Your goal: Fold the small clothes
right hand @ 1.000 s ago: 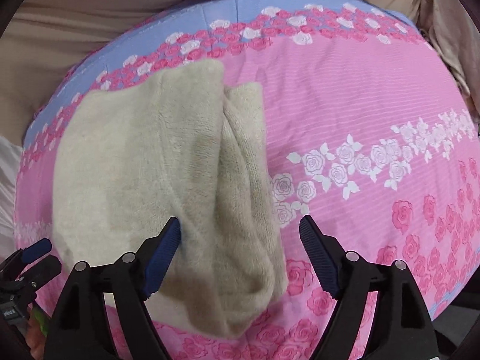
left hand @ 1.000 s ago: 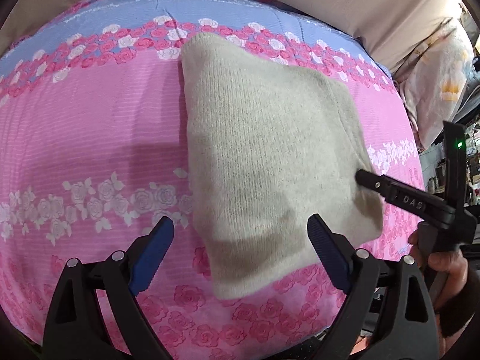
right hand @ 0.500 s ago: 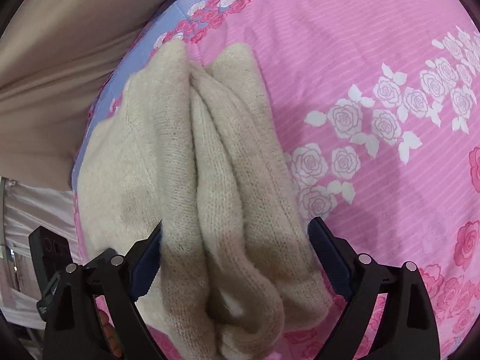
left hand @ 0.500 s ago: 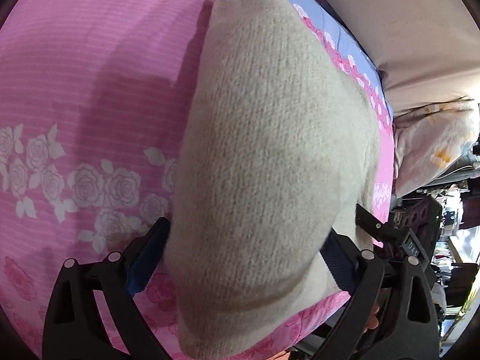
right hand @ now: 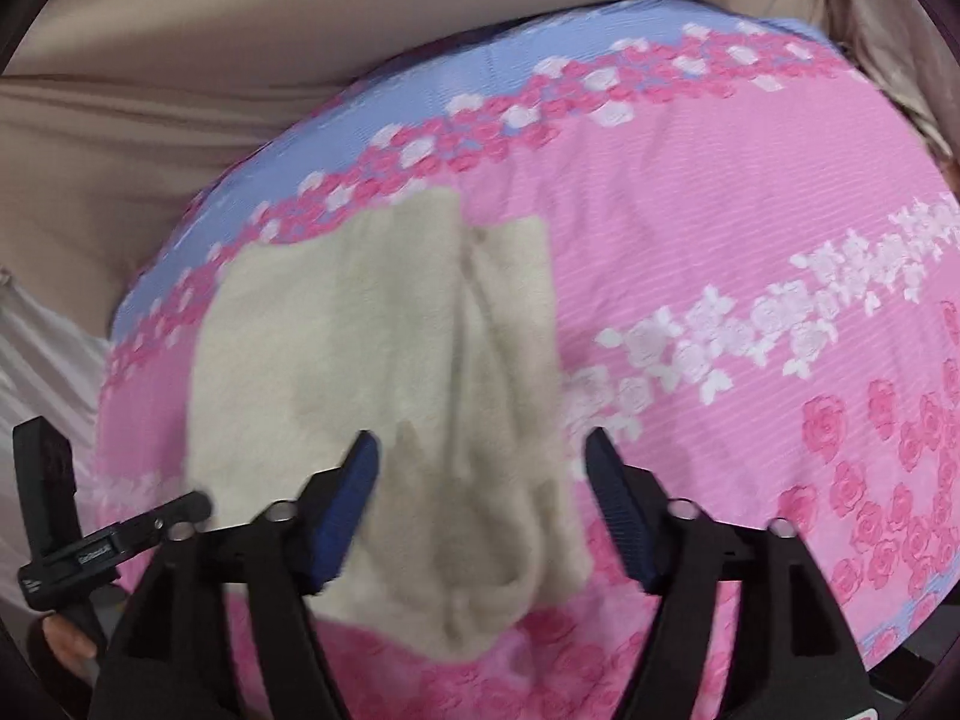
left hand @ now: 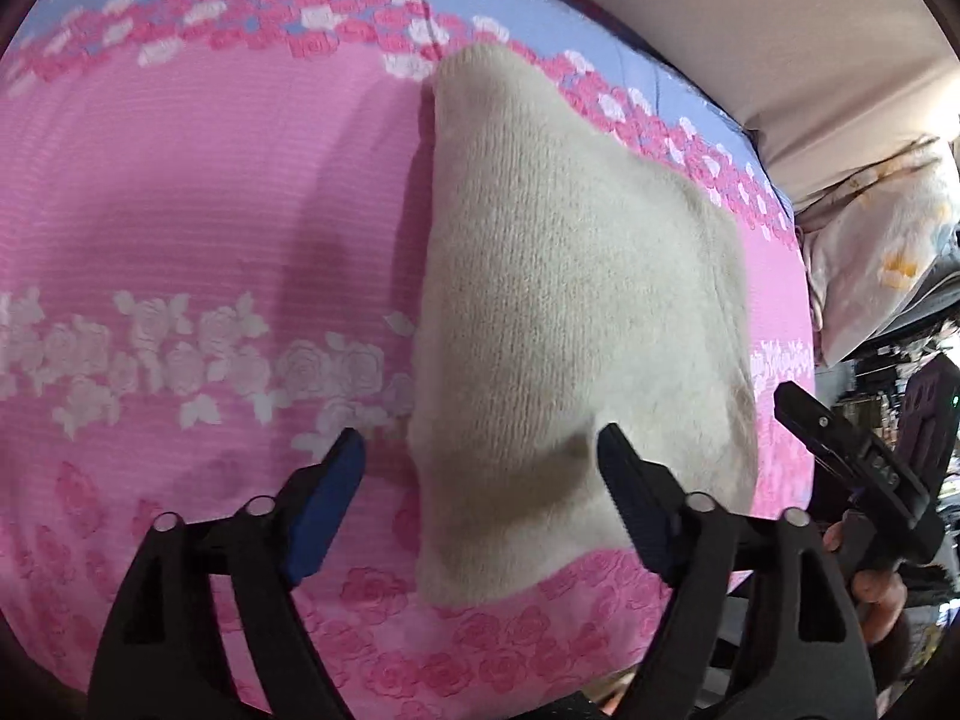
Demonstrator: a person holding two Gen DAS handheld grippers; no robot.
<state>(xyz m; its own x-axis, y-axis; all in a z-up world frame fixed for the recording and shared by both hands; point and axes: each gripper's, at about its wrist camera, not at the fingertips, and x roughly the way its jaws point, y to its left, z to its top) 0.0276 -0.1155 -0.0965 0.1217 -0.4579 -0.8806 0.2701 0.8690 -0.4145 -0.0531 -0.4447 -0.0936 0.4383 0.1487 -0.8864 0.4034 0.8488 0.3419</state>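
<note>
The folded beige knitted garment point(left hand: 576, 312) on the pink rose-print bed point(left hand: 180, 210) runs toward 12 o'clock between both wide-open, empty hand-held grippers, left point(left hand: 480, 492) and right point(right hand: 480, 492).

Bed w/ a pink rose-print sheet point(left hand: 198, 222), blue strip along the far edge. Folded beige knit garment point(left hand: 564, 300) lying flat on it, layered fold edges showing on one side.

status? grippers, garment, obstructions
Left gripper open, right gripper open, both empty. Knit folded, flat on bedspread. Nothing in the way.
</note>
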